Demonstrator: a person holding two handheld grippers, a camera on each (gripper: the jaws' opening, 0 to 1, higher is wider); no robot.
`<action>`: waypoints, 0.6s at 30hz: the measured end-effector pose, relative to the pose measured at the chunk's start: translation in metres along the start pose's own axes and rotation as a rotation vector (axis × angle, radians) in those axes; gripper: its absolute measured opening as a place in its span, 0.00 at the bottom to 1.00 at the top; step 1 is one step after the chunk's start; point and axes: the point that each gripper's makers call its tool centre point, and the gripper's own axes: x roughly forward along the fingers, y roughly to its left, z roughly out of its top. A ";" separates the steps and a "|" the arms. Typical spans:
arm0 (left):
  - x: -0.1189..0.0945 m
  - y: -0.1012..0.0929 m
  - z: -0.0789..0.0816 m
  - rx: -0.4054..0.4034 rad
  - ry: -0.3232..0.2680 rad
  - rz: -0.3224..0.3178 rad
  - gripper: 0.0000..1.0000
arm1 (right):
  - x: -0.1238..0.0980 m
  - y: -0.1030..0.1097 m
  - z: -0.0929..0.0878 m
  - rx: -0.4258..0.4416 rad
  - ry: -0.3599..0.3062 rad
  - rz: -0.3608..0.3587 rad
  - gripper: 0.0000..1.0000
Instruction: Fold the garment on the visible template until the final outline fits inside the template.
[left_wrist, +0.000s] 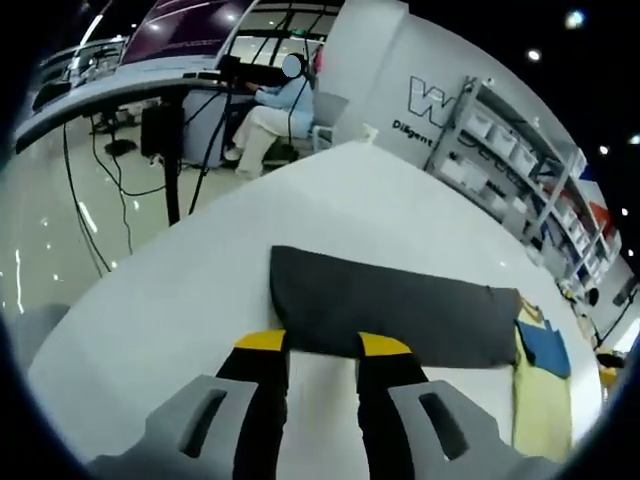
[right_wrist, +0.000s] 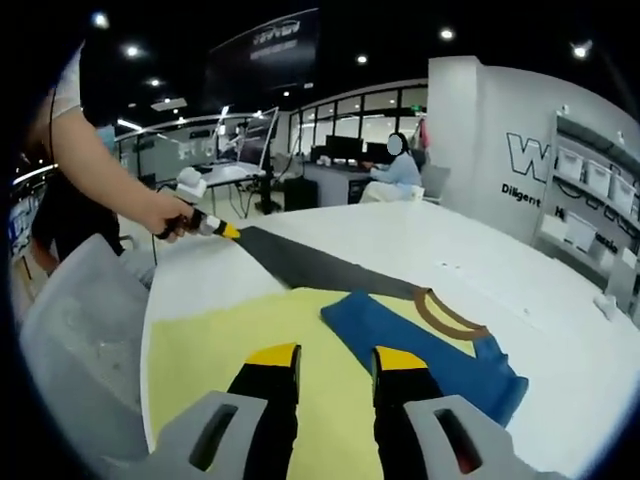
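Your left gripper (left_wrist: 322, 345) sits open at the dark cloth's (left_wrist: 390, 310) edge; right gripper (right_wrist: 335, 357) (also open) hovers over the yellow template (right_wrist: 250, 335).

My left gripper (left_wrist: 323, 345) hung low with its yellow-tipped jaws parted, their tips at the near edge of the dark template (left_wrist: 390, 310). My right gripper (right_wrist: 335, 358) had its jaws parted too. From there I saw my left hand (right_wrist: 172, 218) gripping the left gripper's handle, arm stretched toward that template's far end.
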 end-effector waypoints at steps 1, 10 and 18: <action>0.000 0.002 0.001 -0.010 -0.001 0.009 0.14 | -0.001 0.000 -0.001 0.001 0.001 -0.001 0.21; 0.003 -0.010 0.019 -0.024 -0.058 -0.037 0.02 | -0.012 -0.002 -0.006 0.015 0.002 -0.026 0.20; -0.010 -0.101 0.080 0.000 -0.271 -0.281 0.01 | -0.025 -0.003 -0.014 0.043 -0.009 -0.050 0.20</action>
